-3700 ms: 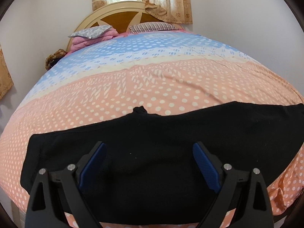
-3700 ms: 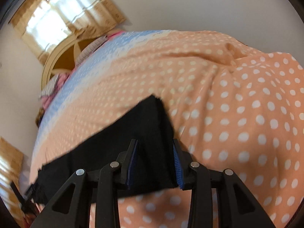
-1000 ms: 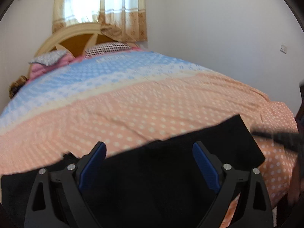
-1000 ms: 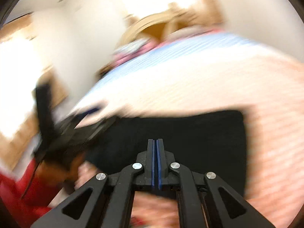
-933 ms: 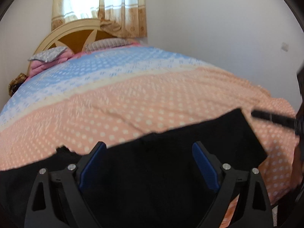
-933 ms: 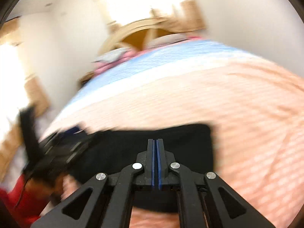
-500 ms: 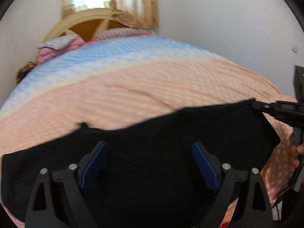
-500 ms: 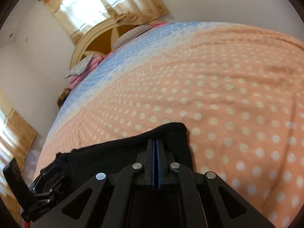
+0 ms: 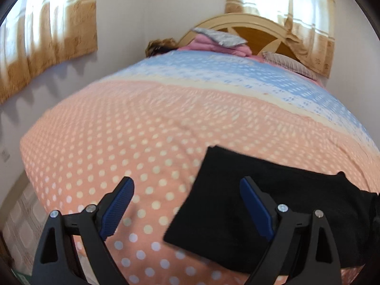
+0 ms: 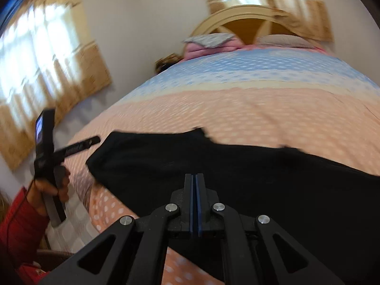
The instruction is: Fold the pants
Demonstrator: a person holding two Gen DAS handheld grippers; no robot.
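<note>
Black pants (image 9: 273,204) lie flat on the polka-dot bedspread (image 9: 118,142), their left end just inside my left gripper's right finger. My left gripper (image 9: 187,204) is open and empty above the bed's near edge, left of the pants' end. In the right wrist view the pants (image 10: 213,156) stretch across the bed. My right gripper (image 10: 195,190) is shut, its tips over the black fabric; whether cloth is pinched between them cannot be seen. The left gripper (image 10: 92,140) shows at the left, held by a hand in a red sleeve.
Pillows and pink bedding (image 9: 218,42) lie by the wooden headboard (image 9: 261,33) at the far end. Curtained windows (image 9: 47,42) are on the left wall and behind the bed. The bed's left edge drops to a tiled floor (image 9: 21,213).
My left gripper has swung left, from over the pants' middle to their left end. The right gripper, open around the pants' end earlier, is now shut and has turned to face their length.
</note>
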